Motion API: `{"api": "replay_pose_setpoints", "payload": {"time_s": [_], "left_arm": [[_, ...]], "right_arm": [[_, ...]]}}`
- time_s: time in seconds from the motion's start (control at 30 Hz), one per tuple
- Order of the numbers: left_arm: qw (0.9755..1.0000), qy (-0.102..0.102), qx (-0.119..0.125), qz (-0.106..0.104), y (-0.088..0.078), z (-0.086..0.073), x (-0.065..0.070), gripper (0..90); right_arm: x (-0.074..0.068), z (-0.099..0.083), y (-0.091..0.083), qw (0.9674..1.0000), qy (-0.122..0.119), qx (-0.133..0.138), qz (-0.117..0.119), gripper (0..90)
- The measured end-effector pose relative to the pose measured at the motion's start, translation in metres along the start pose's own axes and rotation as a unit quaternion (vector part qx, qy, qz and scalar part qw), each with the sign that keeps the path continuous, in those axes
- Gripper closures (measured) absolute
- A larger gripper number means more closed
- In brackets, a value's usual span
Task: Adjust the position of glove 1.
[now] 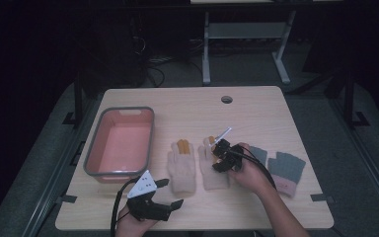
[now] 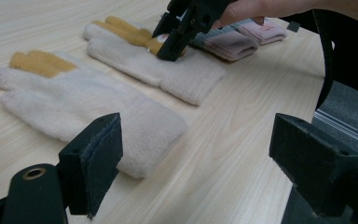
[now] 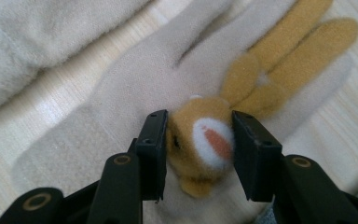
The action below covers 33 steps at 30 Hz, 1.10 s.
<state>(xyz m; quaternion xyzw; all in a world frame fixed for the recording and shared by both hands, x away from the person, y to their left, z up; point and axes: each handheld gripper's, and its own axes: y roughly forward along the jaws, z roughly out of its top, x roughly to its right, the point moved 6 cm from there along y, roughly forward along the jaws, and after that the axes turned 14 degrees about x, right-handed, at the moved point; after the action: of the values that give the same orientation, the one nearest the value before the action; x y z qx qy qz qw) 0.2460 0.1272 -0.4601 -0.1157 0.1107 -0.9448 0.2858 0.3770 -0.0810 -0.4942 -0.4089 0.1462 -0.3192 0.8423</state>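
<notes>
Right gripper (image 3: 199, 149) jaws clamped on rabbit face (image 3: 204, 140) of cream glove (image 1: 212, 165); left gripper (image 2: 214, 158) jaws spread wide, nothing betw., above tabletop (image 1: 256, 106).

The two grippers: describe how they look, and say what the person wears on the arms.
Both are black, two-jaw hand tools. The left gripper carries a pale grey three-cornered plate with small marks on top, and a black cable loops from it. Its jaws are blocky, with flat dark pads and brass-coloured rivets. The right gripper also trails a black cable. No sleeves show on the forearms.
</notes>
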Motion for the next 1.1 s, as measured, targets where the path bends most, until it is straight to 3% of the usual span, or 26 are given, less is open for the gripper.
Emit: {"api": "replay_pose_setpoints", "payload": {"time_s": [0.6, 1.1], "left_arm": [[1.0000, -0.003, 0.005, 0.006, -0.001, 0.001, -0.002, 17.2], [0.9999, -0.003, 0.009, 0.005, -0.002, 0.002, -0.003, 17.2]], "right_arm": [[0.000, 0.006, -0.009, 0.9997, 0.016, 0.003, 0.016, 65.4], [-0.005, 0.020, -0.031, 0.9994, 0.015, 0.025, 0.021, 66.2]]}}
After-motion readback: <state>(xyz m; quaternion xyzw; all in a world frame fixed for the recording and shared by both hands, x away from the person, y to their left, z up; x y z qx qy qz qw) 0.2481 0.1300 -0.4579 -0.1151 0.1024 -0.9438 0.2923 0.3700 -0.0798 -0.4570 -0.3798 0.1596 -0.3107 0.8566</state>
